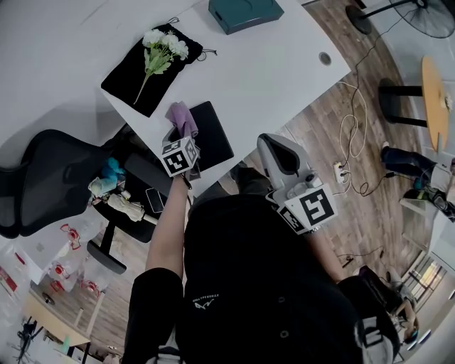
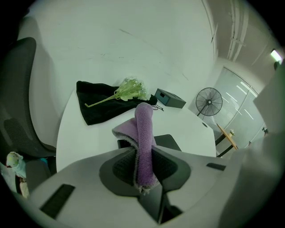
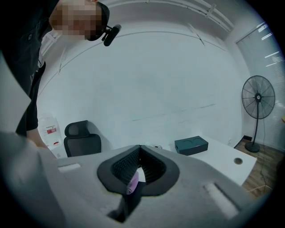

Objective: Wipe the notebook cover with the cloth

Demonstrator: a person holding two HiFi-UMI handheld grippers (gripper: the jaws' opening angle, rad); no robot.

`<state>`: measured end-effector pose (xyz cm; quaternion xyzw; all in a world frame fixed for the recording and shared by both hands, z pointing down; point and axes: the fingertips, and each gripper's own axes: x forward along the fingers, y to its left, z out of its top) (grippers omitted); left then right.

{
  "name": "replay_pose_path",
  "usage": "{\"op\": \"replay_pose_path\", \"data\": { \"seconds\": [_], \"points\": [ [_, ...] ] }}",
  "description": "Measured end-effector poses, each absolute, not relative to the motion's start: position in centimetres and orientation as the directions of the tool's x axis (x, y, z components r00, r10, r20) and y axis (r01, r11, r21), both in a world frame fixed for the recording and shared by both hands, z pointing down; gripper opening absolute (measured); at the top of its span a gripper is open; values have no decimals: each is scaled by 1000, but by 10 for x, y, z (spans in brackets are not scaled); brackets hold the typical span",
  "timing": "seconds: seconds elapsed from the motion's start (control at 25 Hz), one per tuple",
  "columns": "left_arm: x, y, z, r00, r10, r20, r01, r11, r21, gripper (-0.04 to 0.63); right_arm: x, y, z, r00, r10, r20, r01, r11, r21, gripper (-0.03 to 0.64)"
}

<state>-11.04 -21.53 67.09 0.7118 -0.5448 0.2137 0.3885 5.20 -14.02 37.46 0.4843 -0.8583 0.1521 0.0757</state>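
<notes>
A person in black leans over a white worktop [image 1: 270, 78], the right gripper [image 1: 267, 143] held off its edge, close to the body, jaws drawn together at the tips with nothing clamped between them. Just beyond, the left gripper [image 1: 182, 135] is closed tight on a folded purple fleece cloth [image 2: 144, 129], which stands up from between the jaws above one corner of the flat black notebook [image 1: 213, 135] lying near the worktop's edge; whether cloth and cover touch cannot be made out. Further along the worktop, a sprig of white artificial flowers [image 1: 163, 44] rests on a black drawstring pouch [image 1: 131, 78], with a dark teal rectangular box [image 1: 245, 13] at the far end
</notes>
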Motion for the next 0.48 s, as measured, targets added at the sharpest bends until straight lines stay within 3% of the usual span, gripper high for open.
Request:
{"op": "replay_pose_path", "data": {
  "seconds": [0.48],
  "points": [
    [-130,-205,668,285,-620,731,-949,-77,306,74,40,-133,372,-544,-794,272,-839,511,-186,2]
  ]
}}
